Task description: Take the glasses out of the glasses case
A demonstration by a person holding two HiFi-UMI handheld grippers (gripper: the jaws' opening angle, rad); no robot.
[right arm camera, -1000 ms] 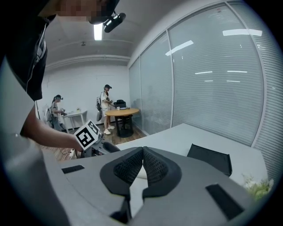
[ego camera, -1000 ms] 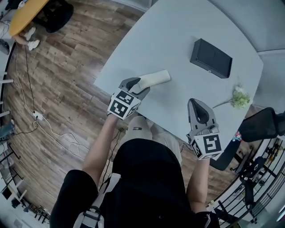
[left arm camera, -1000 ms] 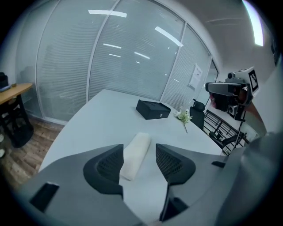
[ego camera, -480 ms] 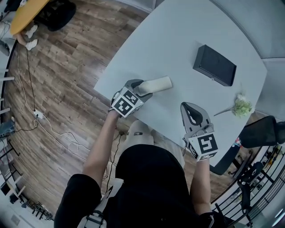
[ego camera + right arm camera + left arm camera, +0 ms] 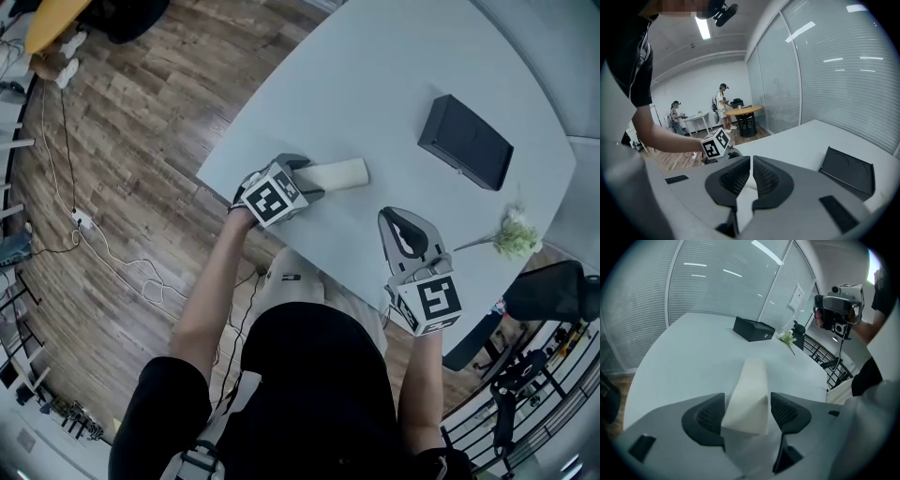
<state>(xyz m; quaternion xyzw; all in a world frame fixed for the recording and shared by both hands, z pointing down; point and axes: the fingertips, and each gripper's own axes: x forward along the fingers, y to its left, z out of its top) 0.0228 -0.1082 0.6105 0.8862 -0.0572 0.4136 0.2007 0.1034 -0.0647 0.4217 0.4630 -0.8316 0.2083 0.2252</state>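
Note:
A cream glasses case (image 5: 339,173) lies closed on the white table (image 5: 375,84) near its front edge. My left gripper (image 5: 307,178) straddles the case's near end. In the left gripper view the case (image 5: 750,385) sits between the jaws of the left gripper (image 5: 747,411), which are opening; a slim gap shows beside the right pad. No glasses are visible. My right gripper (image 5: 401,216) hovers over the table edge to the right of the case. Its jaws (image 5: 751,176) are opening, barely parted, with nothing between them.
A flat black box (image 5: 466,142) rests at the table's far right, with a small white flower sprig (image 5: 515,234) near the right edge. A black chair (image 5: 553,281) stands beside the table. Wooden floor with cables lies to the left. A person with a camera (image 5: 839,305) stands beyond the table.
My left gripper has come down with the case onto the table and its jaws have widened. The right gripper has shifted left and lower, toward the table edge.

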